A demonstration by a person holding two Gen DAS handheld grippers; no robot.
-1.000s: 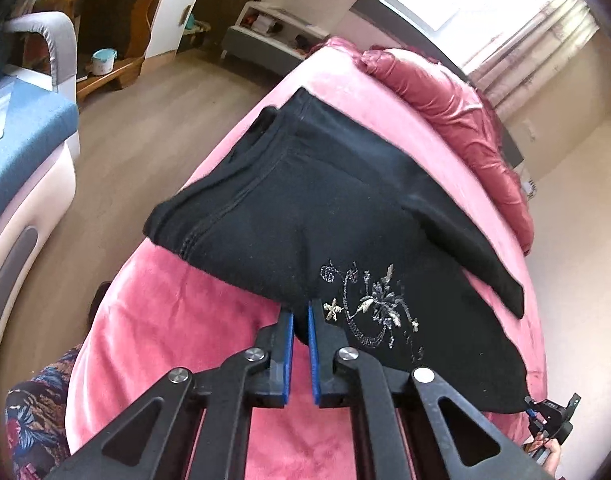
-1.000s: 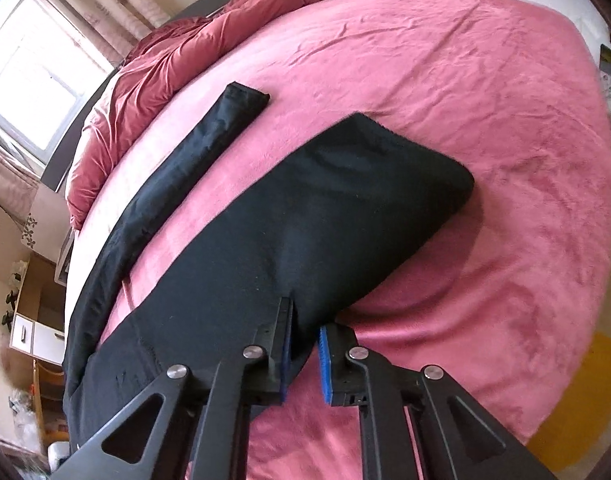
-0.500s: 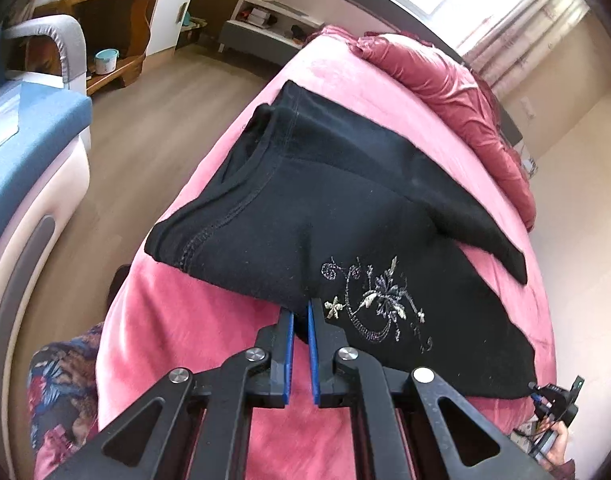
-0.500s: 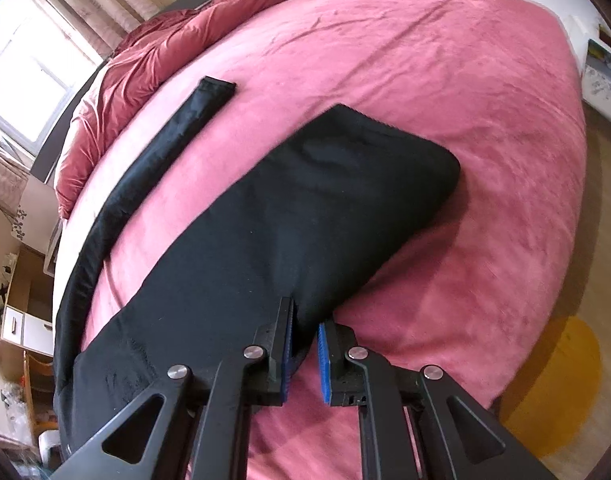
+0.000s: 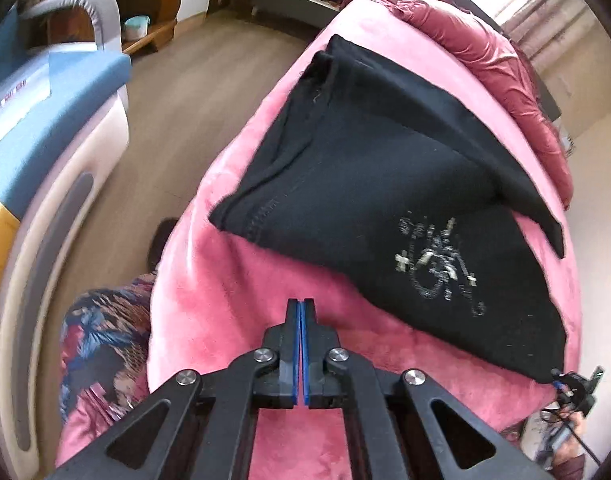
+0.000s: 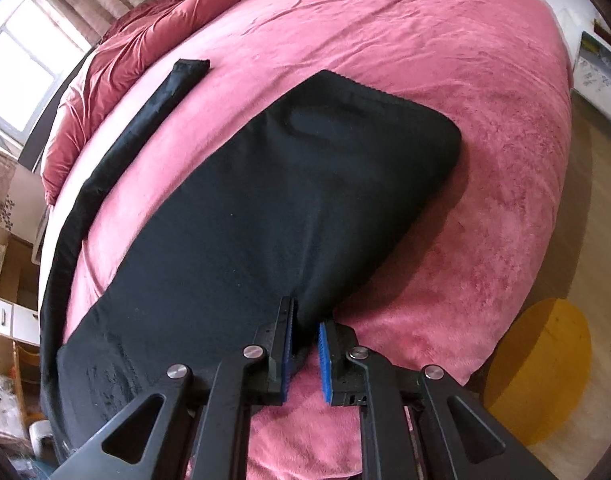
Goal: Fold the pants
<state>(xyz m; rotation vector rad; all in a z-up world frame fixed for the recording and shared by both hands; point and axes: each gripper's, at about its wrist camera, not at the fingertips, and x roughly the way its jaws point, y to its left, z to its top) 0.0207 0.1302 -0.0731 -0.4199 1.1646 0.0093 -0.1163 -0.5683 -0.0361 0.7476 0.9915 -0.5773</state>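
Pants, black, lie spread on the pink bed, one leg doubled over so the folded end sits broad and rounded in the right wrist view, the other leg trailing as a long strip toward the red duvet at the head. Silver embroidery shows on the upper part. Left tongs are pressed together with nothing between them, hovering over bare pink cover just short of the fabric's near edge, apart from it. Right tongs stand slightly parted at the near edge of the folded leg, black cloth sitting between the blue pads, the left pad against it. Beyond the bed: wooden floor, a blue-cushioned chair, a yellow round mat.
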